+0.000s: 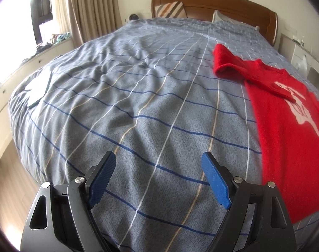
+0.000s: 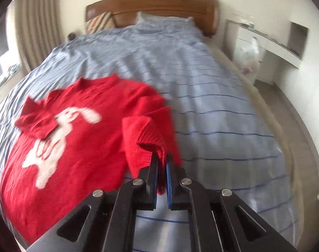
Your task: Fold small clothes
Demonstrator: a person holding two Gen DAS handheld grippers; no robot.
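A small red sweater (image 2: pixel 75 138) with a white figure on its chest lies flat on the grey-blue checked bedspread (image 2: pixel 201 96). Its left sleeve is folded across the chest. My right gripper (image 2: pixel 162 157) is shut on the ribbed cuff of the right sleeve (image 2: pixel 151 140), which is lifted off the bed. In the left wrist view the same sweater (image 1: pixel 285 130) lies at the right, with one sleeve (image 1: pixel 226 63) stretched toward the headboard. My left gripper (image 1: pixel 159 159) hangs open over bare bedspread (image 1: pixel 138 105), left of the sweater, holding nothing.
A wooden headboard (image 1: pixel 212 2) with a striped cushion (image 1: pixel 170 9) and a pillow (image 1: pixel 228 19) closes the far end. A dark flat object (image 1: pixel 38 92) lies near the bed's left edge. Curtains (image 1: pixel 90 6) hang at the left. A white desk (image 2: pixel 270 42) and plastic bag (image 2: pixel 249 56) stand right.
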